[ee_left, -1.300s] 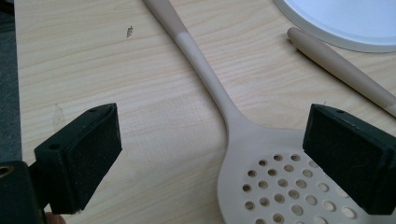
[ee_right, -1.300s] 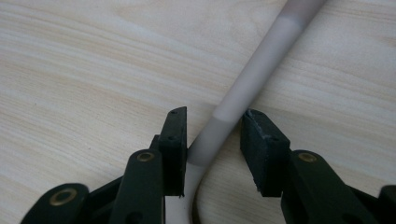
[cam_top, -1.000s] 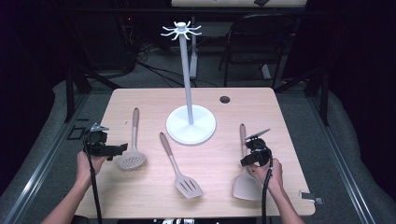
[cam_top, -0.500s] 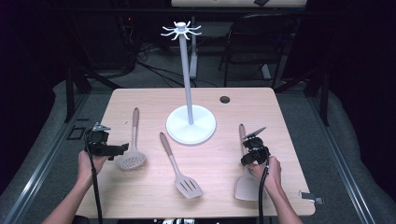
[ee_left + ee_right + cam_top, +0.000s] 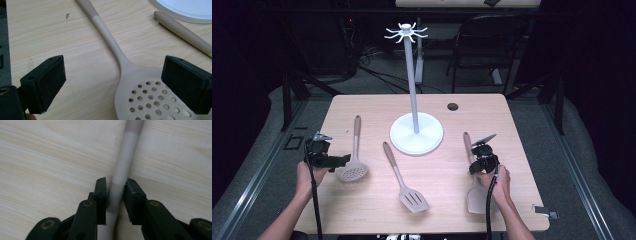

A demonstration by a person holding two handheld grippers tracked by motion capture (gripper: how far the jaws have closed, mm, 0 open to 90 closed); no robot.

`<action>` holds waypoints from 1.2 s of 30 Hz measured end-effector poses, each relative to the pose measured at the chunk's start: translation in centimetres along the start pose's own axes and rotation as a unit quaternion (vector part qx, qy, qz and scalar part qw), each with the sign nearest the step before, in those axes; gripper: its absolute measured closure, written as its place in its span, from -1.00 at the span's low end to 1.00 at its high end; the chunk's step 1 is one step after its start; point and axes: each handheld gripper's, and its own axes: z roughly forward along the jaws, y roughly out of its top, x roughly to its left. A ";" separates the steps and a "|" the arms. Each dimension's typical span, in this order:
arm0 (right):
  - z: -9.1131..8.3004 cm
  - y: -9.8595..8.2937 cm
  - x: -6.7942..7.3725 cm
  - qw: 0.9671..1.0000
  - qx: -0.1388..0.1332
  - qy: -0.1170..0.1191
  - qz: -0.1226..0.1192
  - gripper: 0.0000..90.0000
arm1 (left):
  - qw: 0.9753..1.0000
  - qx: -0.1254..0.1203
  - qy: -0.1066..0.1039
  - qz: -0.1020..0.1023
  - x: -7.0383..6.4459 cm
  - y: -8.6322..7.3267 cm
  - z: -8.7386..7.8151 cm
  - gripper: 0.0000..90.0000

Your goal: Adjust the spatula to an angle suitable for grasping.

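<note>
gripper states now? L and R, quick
Left gripper: open, jaws wide over the skimmer, holding nothing.
Right gripper: shut on the spatula handle.

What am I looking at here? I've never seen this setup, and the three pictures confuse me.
A person sits at a wooden table holding a hand-held two-jaw gripper in each hand. One picture looks down from above; each of the other two comes from a camera riding on a gripper, looking along its black jaws. On the table stand a white hook stand and three utensils: a skimmer, a slotted spatula and a plain spatula. The left gripper is open, jaws either side of the skimmer's head. The right gripper is closed on the plain spatula's handle.
</note>
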 end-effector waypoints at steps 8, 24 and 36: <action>0.0 -0.3 -1.0 0.999 -0.017 0.033 0.032 0.70 | 1.000 0.003 -0.002 -0.004 0.3 -0.1 0.0 -0.88; -2.6 -0.4 0.5 0.997 -0.073 0.023 -0.028 0.75 | 1.000 -0.001 -0.011 0.003 -0.2 -0.1 0.0 -0.86; -3.6 -0.6 2.5 0.990 -0.109 0.043 -0.074 0.74 | 1.000 0.002 -0.022 0.008 -0.6 0.1 -0.1 -0.87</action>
